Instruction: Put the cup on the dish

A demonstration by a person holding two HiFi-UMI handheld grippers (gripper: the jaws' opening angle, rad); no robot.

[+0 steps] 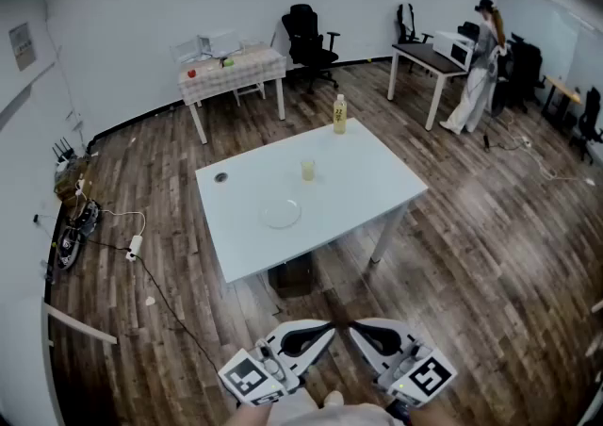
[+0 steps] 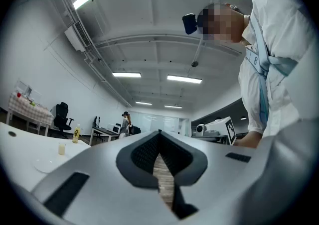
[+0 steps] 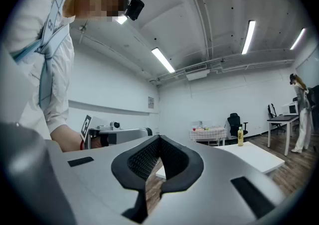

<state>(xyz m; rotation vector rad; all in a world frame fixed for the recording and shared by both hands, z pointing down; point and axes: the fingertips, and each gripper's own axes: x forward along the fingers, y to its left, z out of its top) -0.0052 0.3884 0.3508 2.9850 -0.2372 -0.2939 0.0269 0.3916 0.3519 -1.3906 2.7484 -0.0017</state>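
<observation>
I'm looking down on a room with a wood-plank floor [image 1: 490, 254] and a white counter [image 1: 367, 179] in the middle of the frame. Going left to right across its top, there is a small dark disc [image 1: 220, 177] near the left edge. The clear dish [image 1: 281, 215] lies flat left of centre. The cup [image 1: 308, 170] stands upright just up and right of the dish, apart from it, and a yellow bottle [image 1: 339, 114] stands at the far edge. At bottom centre my left hand-held gripper [image 1: 329, 326] has its jaws pressed together on nothing. Beside it the right hand-held gripper [image 1: 354, 325] is likewise closed and empty. Both hover over the floor, well below the counter in the frame. A person [image 1: 476, 71] stands at upper right.
</observation>
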